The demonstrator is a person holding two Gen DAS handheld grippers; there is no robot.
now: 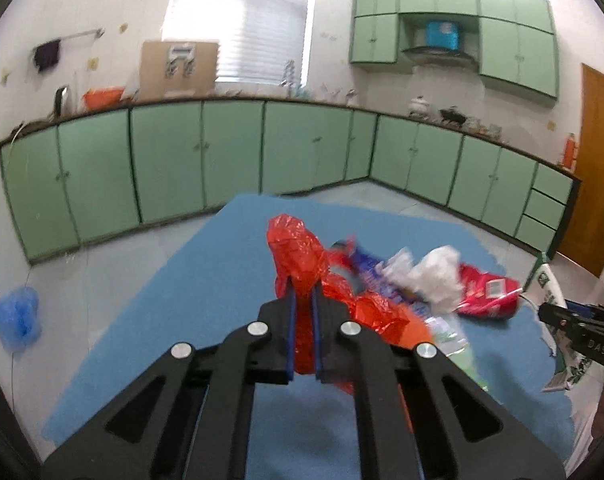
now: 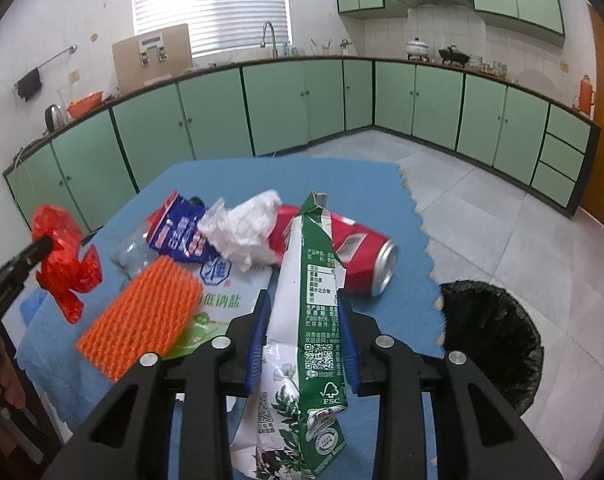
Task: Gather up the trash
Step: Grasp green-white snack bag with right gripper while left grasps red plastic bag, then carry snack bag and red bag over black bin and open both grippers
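Red crinkled plastic bag (image 1: 298,256), bunched up, is pinched tight in the left gripper (image 1: 303,292), lifted above the blue mat (image 1: 206,280). Over to the right gripper (image 2: 305,300): clamped on a flattened green-and-white carton (image 2: 313,280), long axis running away along the fingers. The black-lined bin (image 2: 497,340) sits on the floor to the right, beside the mat, so the right hand looks nearer.

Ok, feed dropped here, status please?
Left gripper shut on red plastic bag. Right gripper shut on green carton. Bin right of table, path open.
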